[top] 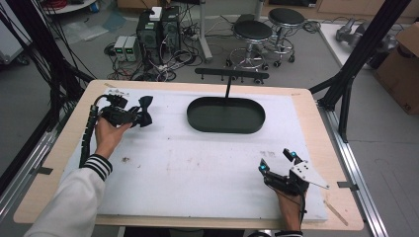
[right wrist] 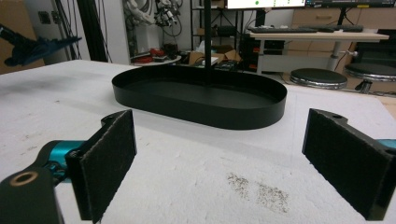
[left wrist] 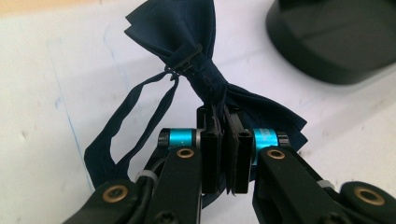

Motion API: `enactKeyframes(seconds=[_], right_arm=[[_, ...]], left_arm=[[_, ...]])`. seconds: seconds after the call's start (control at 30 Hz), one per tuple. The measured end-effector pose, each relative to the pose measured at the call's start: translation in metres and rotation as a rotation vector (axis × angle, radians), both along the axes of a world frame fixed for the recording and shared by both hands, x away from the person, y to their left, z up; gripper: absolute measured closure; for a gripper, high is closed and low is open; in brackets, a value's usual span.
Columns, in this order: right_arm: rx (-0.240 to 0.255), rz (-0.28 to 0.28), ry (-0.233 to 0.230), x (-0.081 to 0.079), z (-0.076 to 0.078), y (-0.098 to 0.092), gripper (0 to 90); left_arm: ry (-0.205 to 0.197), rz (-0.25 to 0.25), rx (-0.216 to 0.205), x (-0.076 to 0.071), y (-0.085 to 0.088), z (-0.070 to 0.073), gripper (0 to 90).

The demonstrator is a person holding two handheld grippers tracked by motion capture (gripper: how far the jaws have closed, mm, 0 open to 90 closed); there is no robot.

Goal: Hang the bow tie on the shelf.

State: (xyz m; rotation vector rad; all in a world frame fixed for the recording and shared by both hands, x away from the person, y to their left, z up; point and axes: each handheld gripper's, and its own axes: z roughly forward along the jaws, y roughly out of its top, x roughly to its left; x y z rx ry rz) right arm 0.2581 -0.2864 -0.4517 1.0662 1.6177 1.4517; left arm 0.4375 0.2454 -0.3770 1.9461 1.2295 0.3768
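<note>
Left tongs (left wrist: 223, 154) grip the navy bow tie (left wrist: 210, 79) upper left; right tongs (right wrist: 224, 172) gape wide; oval stand tray (top: 226, 115) awaits, likely.

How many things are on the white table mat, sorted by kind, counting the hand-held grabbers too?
Bow ties: 1, the dark blue bow tie, pinched by the left gripper.
Trays: 1, the black oval tray with an upright post.
Grippers: 2, the left one and the right gripper, open.
Total: 4
</note>
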Motion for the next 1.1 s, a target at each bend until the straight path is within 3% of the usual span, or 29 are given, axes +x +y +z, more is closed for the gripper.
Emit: enactKeyframes(seconds=[0.03,0.07,0.1,0.13,0.17,0.2,0.27,0.3,0.33,0.47,0.53,0.6,0.63,0.7,0.77,0.9,1.1], right_arm=[[0.001,0.000,0.001,0.000,0.000,0.000,8.9],[0.000,0.000,0.000,0.000,0.000,0.000,8.9],[0.002,0.000,0.001,0.000,0.000,0.000,8.9],[0.001,0.000,0.002,0.000,0.000,0.000,8.9],[0.000,0.000,0.002,0.000,0.000,0.000,8.9],[0.001,0.001,0.002,0.000,0.000,0.000,8.9],[-0.001,0.000,0.001,0.000,0.000,0.000,8.9],[0.000,0.001,0.002,0.000,0.000,0.000,8.9],[0.001,0.002,0.003,0.000,0.000,0.000,8.9],[0.001,0.002,0.003,0.000,0.000,0.000,8.9],[0.000,0.001,0.002,0.000,0.000,0.000,8.9],[0.001,0.002,0.004,0.000,0.000,0.000,8.9],[0.002,0.002,0.004,0.000,0.000,0.000,8.9],[0.001,0.002,0.003,0.000,0.000,0.000,8.9],[0.001,0.001,0.003,0.000,0.000,0.000,8.9],[0.001,0.002,0.003,0.000,0.000,0.000,8.9],[0.004,0.001,0.005,0.000,0.000,0.000,8.9]], left_arm=[[-0.026,-0.003,-0.012,-0.001,-0.001,0.002,85.7],[-0.062,-0.004,-0.054,-0.003,-0.003,0.007,85.8],[-0.079,0.002,-0.088,-0.004,-0.004,0.009,85.7],[-0.079,0.002,-0.088,-0.004,-0.004,0.009,85.8],[-0.099,0.001,-0.142,-0.006,-0.005,0.013,85.8],[-0.099,0.001,-0.142,-0.006,-0.005,0.013,85.8],[-0.122,0.000,-0.182,-0.007,-0.006,0.016,85.8],[-0.146,-0.012,-0.174,-0.008,-0.009,0.021,85.8],[-0.146,-0.012,-0.174,-0.008,-0.009,0.021,85.8],[-0.221,-0.056,-0.210,-0.011,-0.020,0.038,85.8],[-0.278,-0.096,-0.244,-0.013,-0.029,0.050,85.7],[-0.288,-0.109,-0.249,-0.013,-0.032,0.053,85.8],[-0.320,-0.125,-0.260,-0.014,-0.036,0.058,85.8],[-0.332,-0.132,-0.256,-0.015,-0.039,0.059,85.8],[-0.379,-0.150,-0.246,-0.016,-0.044,0.063,85.8],[-0.419,-0.163,-0.255,-0.016,-0.047,0.065,85.8],[-0.432,-0.176,-0.256,-0.012,-0.063,0.069,85.8]])
